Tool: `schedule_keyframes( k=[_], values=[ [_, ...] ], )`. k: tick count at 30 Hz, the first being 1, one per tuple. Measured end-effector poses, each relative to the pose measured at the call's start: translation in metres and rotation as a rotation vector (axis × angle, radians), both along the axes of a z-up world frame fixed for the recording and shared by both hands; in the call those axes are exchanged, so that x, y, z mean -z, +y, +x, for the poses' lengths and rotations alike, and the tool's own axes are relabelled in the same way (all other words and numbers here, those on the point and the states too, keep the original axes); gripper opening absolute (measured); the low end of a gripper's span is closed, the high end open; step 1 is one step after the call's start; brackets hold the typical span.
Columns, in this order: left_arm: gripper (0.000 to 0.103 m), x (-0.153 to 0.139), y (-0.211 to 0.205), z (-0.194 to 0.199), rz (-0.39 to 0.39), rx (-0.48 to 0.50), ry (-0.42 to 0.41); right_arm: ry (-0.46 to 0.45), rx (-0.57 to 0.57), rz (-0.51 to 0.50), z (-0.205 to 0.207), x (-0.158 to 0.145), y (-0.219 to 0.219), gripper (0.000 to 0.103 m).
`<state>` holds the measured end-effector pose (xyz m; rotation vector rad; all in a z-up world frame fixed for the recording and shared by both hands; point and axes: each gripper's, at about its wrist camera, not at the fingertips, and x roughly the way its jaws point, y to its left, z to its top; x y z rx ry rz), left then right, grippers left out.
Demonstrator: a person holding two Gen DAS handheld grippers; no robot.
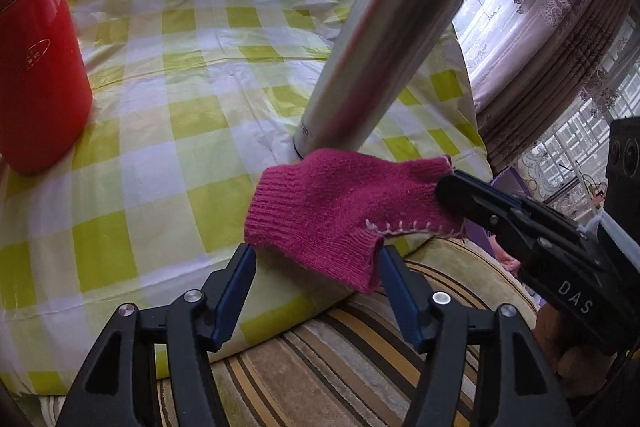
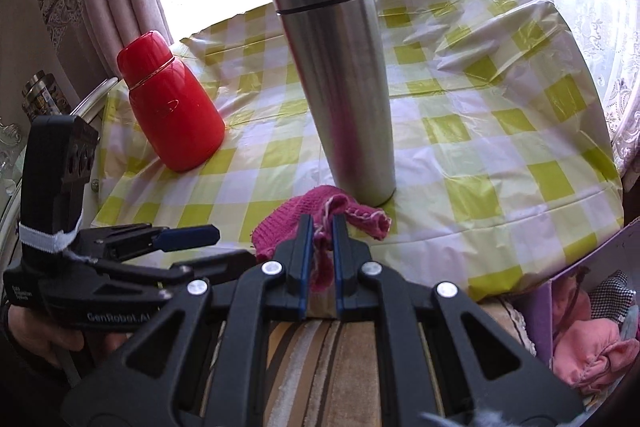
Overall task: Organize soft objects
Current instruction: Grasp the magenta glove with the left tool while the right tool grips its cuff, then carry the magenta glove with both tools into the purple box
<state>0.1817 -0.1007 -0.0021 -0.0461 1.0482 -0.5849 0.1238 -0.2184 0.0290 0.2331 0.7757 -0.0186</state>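
Observation:
A magenta knit glove (image 1: 332, 203) with white stitching hangs just above the near edge of the checked tablecloth. My right gripper (image 1: 442, 187) comes in from the right and is shut on the glove's far end. In the right wrist view the bunched knit (image 2: 296, 215) is pinched between its blue pads, and the right gripper (image 2: 322, 223) holds it beside the steel flask. My left gripper (image 1: 318, 253) is open, its fingertips on either side of the glove's lower cuff without pressing it. It shows at the left of the right wrist view as the left gripper (image 2: 196, 247).
A tall steel flask (image 1: 384, 39) stands right behind the glove, and a red flask (image 1: 36, 79) at the table's left. The green-checked cloth (image 1: 180, 87) covers the table. A striped cushion (image 1: 340, 347) lies below. A purple box (image 2: 592, 339) holding pink fabrics sits at lower right.

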Motion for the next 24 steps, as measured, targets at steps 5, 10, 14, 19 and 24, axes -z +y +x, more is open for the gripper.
schedule_keyframes(
  k=[5,10,14,19,24],
  values=[
    [0.065,0.009,-0.034,-0.003,0.148,0.064,-0.024,0.01,0.001,-0.012,-0.004,-0.001,-0.002,0.012],
    [0.008,0.005,-0.057,-0.01,0.23,0.131,-0.101,0.023,0.02,-0.015,-0.013,-0.002,-0.01,0.012],
    [0.007,-0.012,-0.068,-0.021,0.188,0.159,-0.153,0.027,0.054,-0.017,-0.026,-0.006,-0.023,0.012],
    [0.006,-0.03,-0.087,-0.032,0.135,0.173,-0.202,0.017,0.095,-0.028,-0.045,-0.017,-0.04,0.012],
    [0.006,-0.051,-0.107,-0.043,0.084,0.195,-0.254,0.004,0.142,-0.043,-0.063,-0.027,-0.06,0.012]
  ],
)
